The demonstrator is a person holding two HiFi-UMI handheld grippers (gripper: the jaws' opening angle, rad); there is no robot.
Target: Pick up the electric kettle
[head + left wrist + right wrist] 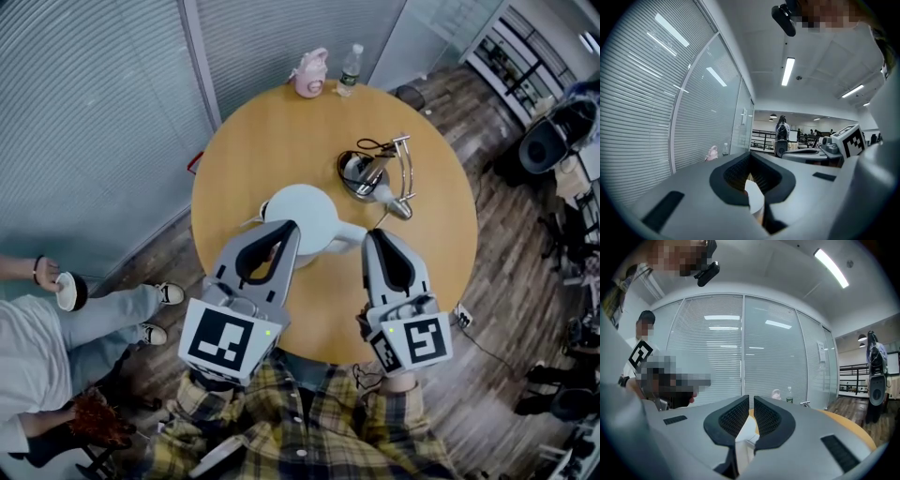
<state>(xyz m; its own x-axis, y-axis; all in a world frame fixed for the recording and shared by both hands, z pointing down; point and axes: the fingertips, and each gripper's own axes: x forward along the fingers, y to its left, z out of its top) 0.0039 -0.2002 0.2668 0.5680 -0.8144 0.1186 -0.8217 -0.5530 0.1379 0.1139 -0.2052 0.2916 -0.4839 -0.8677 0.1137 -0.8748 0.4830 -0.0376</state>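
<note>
Two empty grippers, jaws closed: left gripper (288, 228) and right gripper (377, 236) over near half of table (272, 131). Places electric kettle (305, 211) near middle of table, not yet held. Reads as approach step; calls next for parting right jaws around handle (347, 232).

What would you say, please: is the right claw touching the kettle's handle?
Touching. The right gripper view shows the right claw closed on the white kettle's handle, which sits between its pads with no gap on either side.

I saw a round wooden table (272, 141). A white kettle (305, 211) sat near my side, with a shiny metal thing (370, 176) beside it. A pink jug (310, 73) and a water bottle (350, 67) stood at the far edge.
</note>
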